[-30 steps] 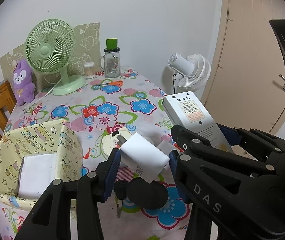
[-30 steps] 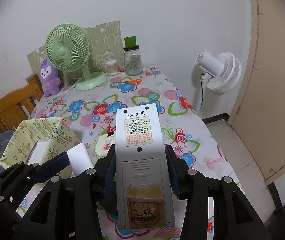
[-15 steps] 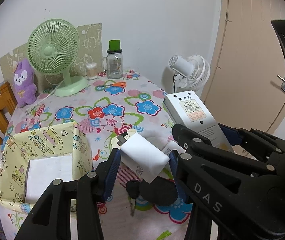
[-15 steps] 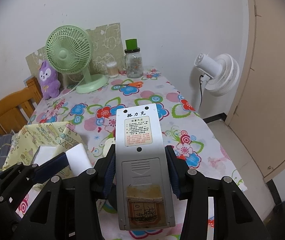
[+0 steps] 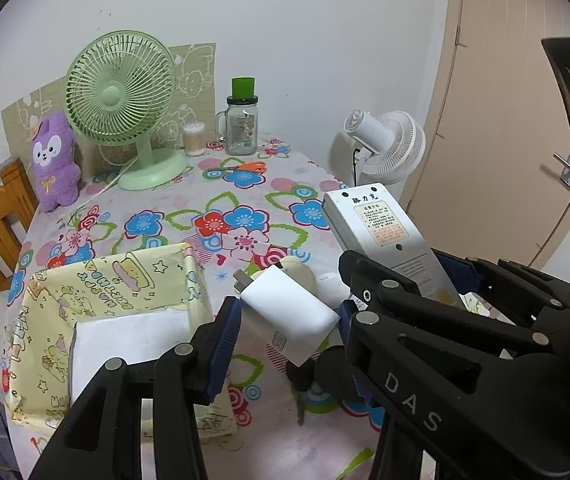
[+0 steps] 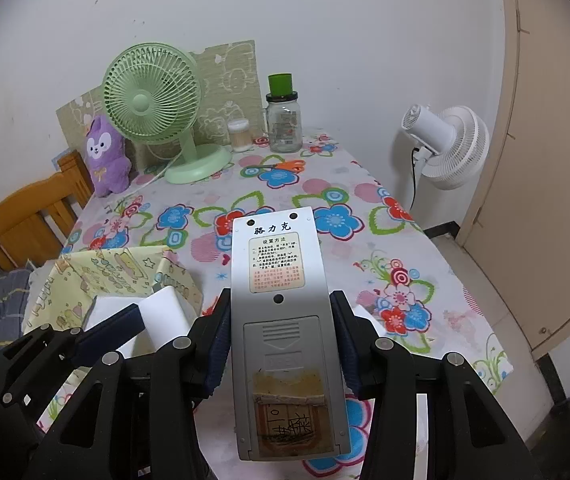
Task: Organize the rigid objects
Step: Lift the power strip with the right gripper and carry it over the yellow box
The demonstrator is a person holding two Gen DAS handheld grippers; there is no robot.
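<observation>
Carrying: left gripper clamps white plastic charger block, right gripper clamps grey remote. Next: drop both into yellow patterned fabric bin at 9 o'clock.

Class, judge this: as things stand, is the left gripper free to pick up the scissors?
Probably not: the left gripper is shut on a charger, and the scissors lie far across the table.

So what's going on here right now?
Both grippers are loaded. The left gripper is clamped on a white charger, and the right gripper on a grey remote, back side up. Both are held above the table, beside the yellow box. Nothing has been set down yet.
</observation>
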